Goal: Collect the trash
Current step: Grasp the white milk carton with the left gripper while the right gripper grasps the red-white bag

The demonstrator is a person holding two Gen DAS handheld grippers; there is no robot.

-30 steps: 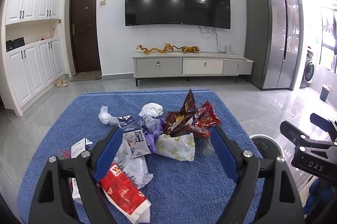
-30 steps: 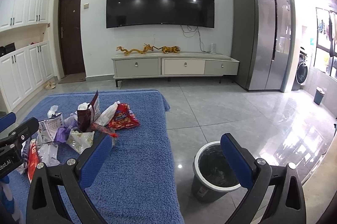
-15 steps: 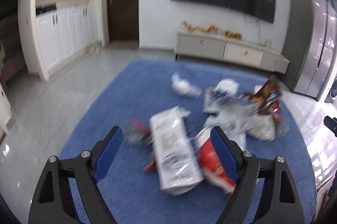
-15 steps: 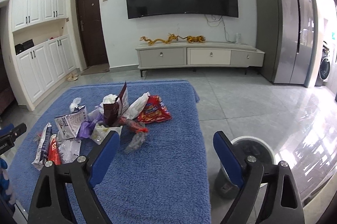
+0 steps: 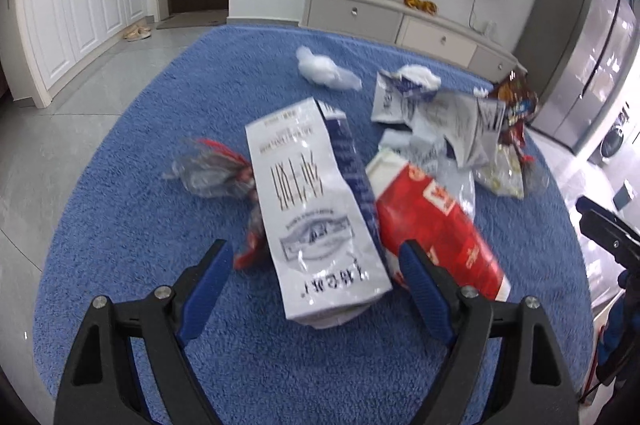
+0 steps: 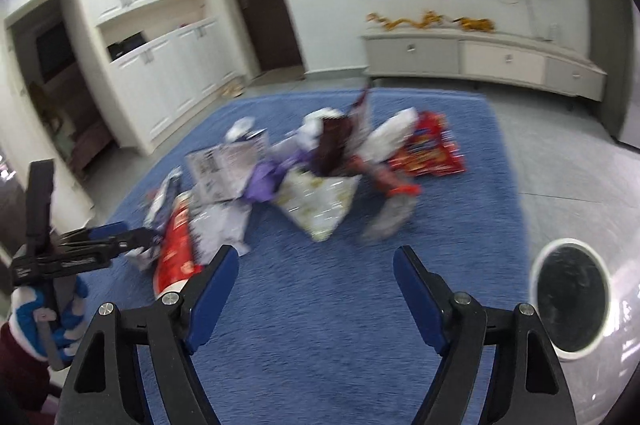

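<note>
- Two grippers gape empty: left gripper (image 5: 316,267) straddles the white carton (image 5: 316,209); right gripper's (image 6: 316,271) jaws have just been narrowing.
- Only the right view shows the bin (image 6: 570,299) past the tabletop's (image 6: 328,305) right edge.

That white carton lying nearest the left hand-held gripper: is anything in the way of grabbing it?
Nothing visible. The white carton lies on top of the pile, its near end between the open fingers of the left hand-held gripper; a red packet lies alongside.

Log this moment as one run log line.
phase: approach | left gripper: open over white carton | right gripper: open, empty, closing | bin: floor
</note>
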